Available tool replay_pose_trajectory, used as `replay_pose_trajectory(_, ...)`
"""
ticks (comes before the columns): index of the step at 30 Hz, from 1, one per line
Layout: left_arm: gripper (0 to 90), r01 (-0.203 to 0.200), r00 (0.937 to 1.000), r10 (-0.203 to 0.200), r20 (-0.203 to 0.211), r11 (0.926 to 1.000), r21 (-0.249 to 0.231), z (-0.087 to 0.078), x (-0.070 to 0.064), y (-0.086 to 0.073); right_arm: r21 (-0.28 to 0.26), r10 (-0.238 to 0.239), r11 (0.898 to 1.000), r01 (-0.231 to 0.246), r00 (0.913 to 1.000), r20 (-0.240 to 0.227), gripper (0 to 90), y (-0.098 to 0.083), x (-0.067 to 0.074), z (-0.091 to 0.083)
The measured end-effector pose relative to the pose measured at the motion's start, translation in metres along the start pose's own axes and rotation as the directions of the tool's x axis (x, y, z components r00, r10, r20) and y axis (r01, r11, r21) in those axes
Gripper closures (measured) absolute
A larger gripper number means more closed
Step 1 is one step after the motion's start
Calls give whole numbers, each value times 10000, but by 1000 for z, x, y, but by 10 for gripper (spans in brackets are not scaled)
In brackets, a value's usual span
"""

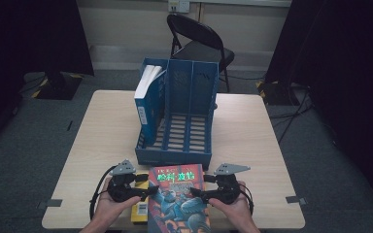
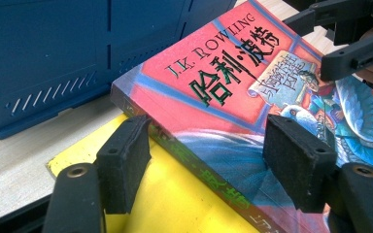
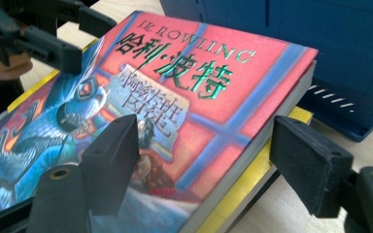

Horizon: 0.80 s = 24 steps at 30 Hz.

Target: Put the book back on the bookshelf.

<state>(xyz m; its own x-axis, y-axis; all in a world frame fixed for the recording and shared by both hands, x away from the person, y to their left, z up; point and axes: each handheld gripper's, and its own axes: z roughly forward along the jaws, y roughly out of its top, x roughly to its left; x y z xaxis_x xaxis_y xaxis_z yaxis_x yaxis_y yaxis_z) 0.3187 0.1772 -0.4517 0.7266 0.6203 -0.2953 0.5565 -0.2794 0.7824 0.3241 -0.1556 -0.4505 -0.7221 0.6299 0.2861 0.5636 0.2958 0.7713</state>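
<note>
A red paperback with green Chinese lettering (image 1: 179, 194) (image 2: 233, 82) (image 3: 189, 97) lies flat at the table's near edge, on top of a yellow book (image 1: 140, 211) (image 2: 175, 194) (image 3: 252, 179). My left gripper (image 1: 146, 185) (image 2: 209, 162) is at the paperback's left edge with its jaws spread over that edge; the pads are clear of the cover. My right gripper (image 1: 203, 187) (image 3: 206, 165) stands the same way at the right edge, one pad above the cover and one beyond the edge. Both are open, and each shows in the other's view.
A blue three-slot file holder (image 1: 177, 111) stands just behind the books, its front lip close to the paperback's far end. A blue-and-white book (image 1: 148, 97) stands in its left slot. A black folding chair (image 1: 199, 39) is beyond the table (image 1: 252, 136).
</note>
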Motion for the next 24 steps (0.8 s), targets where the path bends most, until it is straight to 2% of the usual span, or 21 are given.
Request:
replay_pose_trajectory(2,333,-35,10000,35,5,10000,13,0,0,0,16,121,9999,-121,9999,66,286,1,0,0)
replay_pose_trajectory(6,334,-61,10000,61,19,10000,23,0,0,0,-203,681,9975,-682,9976,-80,434,0,-7,-5)
replay_pose_trajectory(12,334,-99,9999,99,24,9999,31,-1,1,0,-526,786,9954,-799,9966,-253,539,-1,-5,-13)
replay_pose_trajectory(15,334,-94,10000,93,9,10000,26,-1,1,0,-693,854,9936,-895,9945,-609,583,-1,-4,-18)
replay_pose_trajectory(17,334,-87,10000,87,12,10000,22,-1,1,-1,-709,821,9935,-886,9926,-889,596,-2,-2,-19)
replay_pose_trajectory(21,334,-100,9999,100,22,9999,38,-1,1,0,-681,719,9947,-774,9942,-795,598,-3,0,-19)
replay_pose_trajectory(24,334,-90,10000,90,36,10000,40,-1,1,0,-537,637,9964,-662,9969,-466,562,-2,-3,-14)
